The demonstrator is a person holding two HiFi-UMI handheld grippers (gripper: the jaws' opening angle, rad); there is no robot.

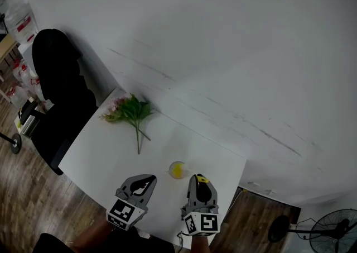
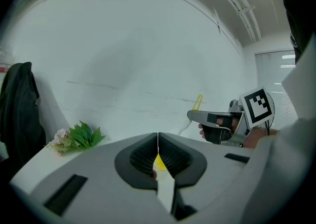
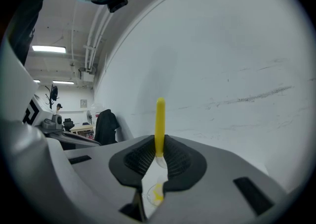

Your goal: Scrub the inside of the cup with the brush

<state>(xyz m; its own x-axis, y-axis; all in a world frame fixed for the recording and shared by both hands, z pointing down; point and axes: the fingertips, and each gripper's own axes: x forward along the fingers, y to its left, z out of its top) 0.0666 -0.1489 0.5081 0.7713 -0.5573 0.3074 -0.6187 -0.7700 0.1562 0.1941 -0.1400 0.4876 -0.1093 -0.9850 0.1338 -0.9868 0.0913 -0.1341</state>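
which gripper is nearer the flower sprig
Left. The left gripper is straight back from the flower sprig; the right gripper, shut on the brush, is farther off to the right.

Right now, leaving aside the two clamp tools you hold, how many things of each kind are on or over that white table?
Cup: 1
Brush: 1
Bunch of flowers and leaves: 1
Total: 3
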